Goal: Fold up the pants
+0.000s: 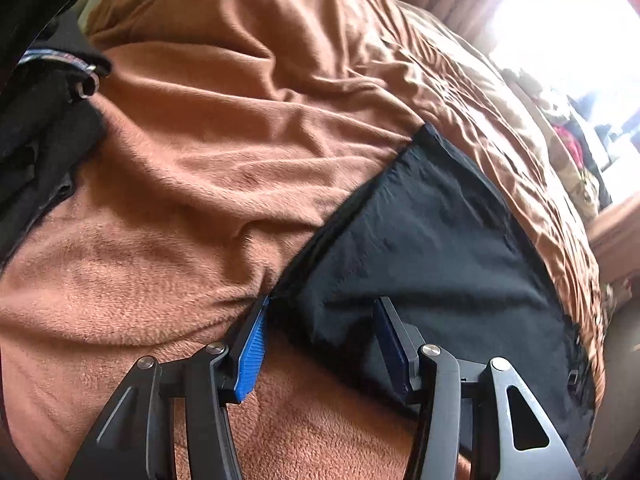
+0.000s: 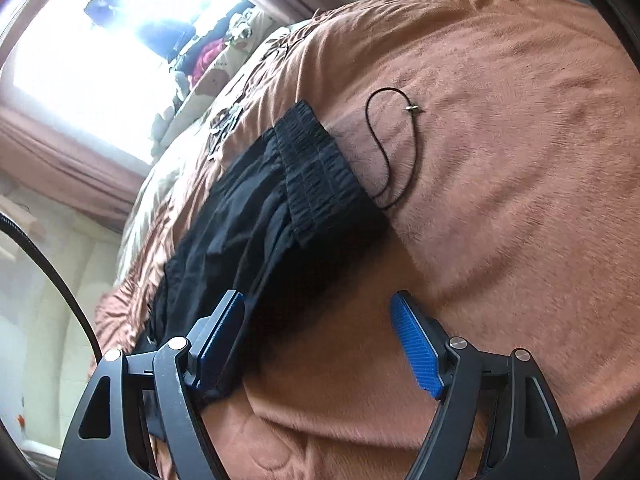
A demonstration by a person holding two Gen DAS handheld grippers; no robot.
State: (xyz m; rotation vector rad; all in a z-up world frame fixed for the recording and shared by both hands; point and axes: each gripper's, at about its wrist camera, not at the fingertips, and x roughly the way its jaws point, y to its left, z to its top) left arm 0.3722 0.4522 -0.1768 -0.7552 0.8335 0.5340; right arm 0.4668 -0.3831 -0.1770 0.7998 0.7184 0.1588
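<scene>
A rumpled brown blanket (image 1: 192, 184) covered the bed, with a bright window beyond its far edge. In the left wrist view I had the black pants (image 1: 432, 240) lying flat on that blanket to the right, one corner reaching down toward me. My left claw (image 1: 324, 312) stood wide open and gripped nothing; its left pad (image 1: 252, 344) sat right at the corner of the fabric, the other pad over the cloth. I judged I was straddling that edge so as to pinch it for a fold. The claw pointed low across the bed, close to the surface. A dark bundle with a metal ring (image 1: 86, 86) lay at the far left.

In the right wrist view the same blanket (image 2: 500, 160) filled the frame. The pants (image 2: 256, 208) ran away from me, the elastic waistband (image 2: 320, 172) at the far end and a thin drawstring (image 2: 384, 140) looped out onto the blanket. My right claw (image 2: 320, 320) was also spread wide and empty, its left pad over the near end of the pants, its right pad above bare blanket, angled down at the near edge.
</scene>
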